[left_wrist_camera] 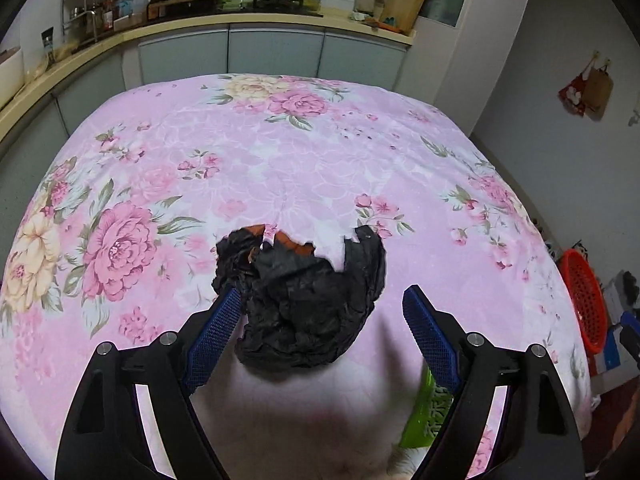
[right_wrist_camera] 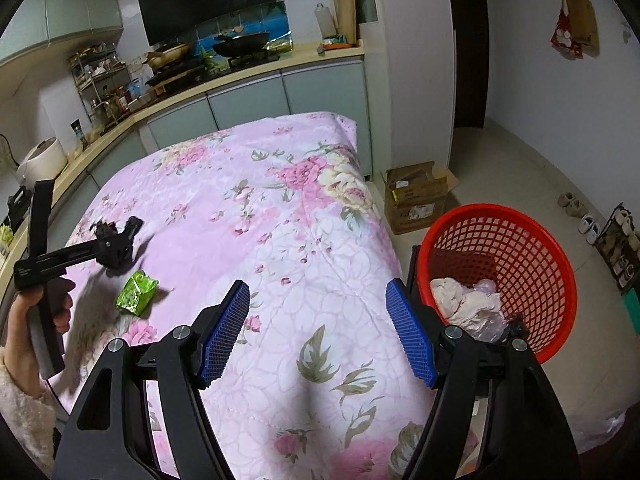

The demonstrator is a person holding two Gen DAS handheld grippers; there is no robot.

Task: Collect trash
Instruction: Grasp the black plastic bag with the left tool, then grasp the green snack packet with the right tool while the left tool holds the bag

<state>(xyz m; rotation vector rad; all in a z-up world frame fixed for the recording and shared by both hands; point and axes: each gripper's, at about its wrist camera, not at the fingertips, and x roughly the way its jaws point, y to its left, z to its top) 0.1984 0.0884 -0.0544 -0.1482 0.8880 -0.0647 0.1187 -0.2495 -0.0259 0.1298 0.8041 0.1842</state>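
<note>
1. The floral quilt (left_wrist_camera: 280,152) fills most of both views; it is my work surface, and the trash lies on it.
2. The red basket (right_wrist_camera: 532,240) sits at the right edge of the right wrist view, off the quilt's side, with pale crumpled waste already lying inside. I take it as the place everything goes.
3. My left claw (left_wrist_camera: 320,312) is released, jaws wide. The black crumpled wrapper (left_wrist_camera: 304,300) lies in the lower middle of the left wrist view between them: the left pad (left_wrist_camera: 216,336) looks to be touching its edge, the right pad stands clear of it.
4. My right claw (right_wrist_camera: 318,332) is released too, nothing between its pads, hanging over bare quilt.
5. The green packet (right_wrist_camera: 137,293) lies at the left of the right wrist view, just beside the left claw, not yet collected.
6. Step in hand, as I judge it: picking up the black wrapper. Next I should centre it, clench, then carry it to the basket.
</note>
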